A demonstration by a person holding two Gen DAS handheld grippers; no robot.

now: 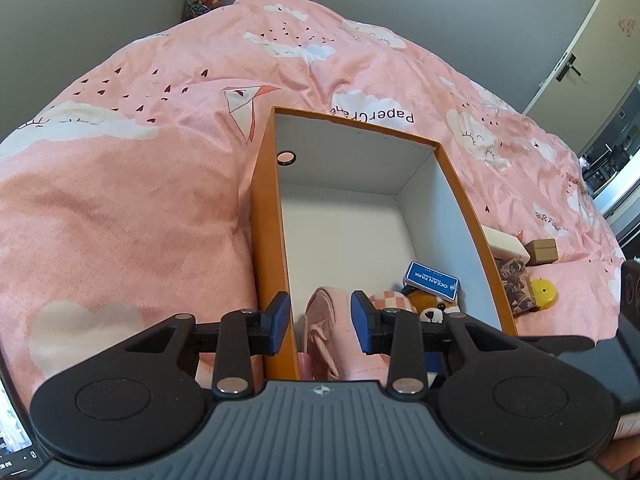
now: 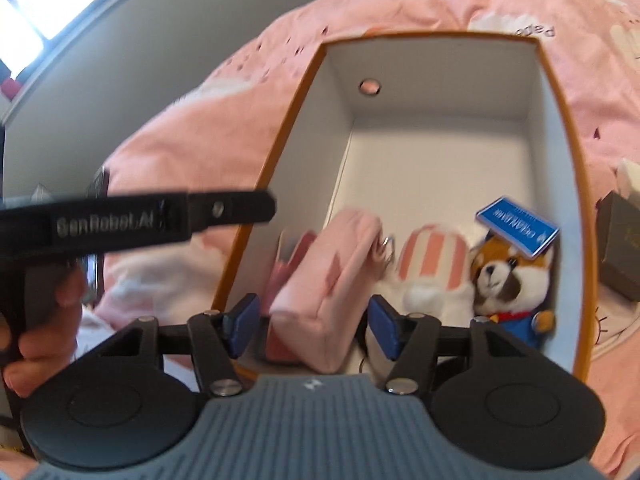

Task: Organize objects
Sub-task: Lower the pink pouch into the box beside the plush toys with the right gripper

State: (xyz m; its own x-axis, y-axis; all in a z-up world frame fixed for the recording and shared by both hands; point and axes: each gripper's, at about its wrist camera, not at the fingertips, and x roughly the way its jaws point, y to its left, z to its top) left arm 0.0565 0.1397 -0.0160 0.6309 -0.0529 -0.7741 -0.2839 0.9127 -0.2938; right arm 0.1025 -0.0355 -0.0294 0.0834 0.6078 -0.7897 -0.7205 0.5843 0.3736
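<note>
Soft pink fabric pouch (image 2: 320,280) sits between the right gripper (image 2: 312,320) jaws — wide, not gripping.
Its long axis runs up the orange-walled cardboard box (image 2: 256,216); left gripper (image 1: 320,322), jaws narrower and empty, straddles the box wall.

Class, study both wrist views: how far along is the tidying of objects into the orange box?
Done: the pink pouch, striped plush, red panda toy and blue tin lie inside the orange box. In hand: nothing; the right gripper is open around the pouch, the left gripper open. Left: the yellow item, small brown box and patterned box outside.
</note>
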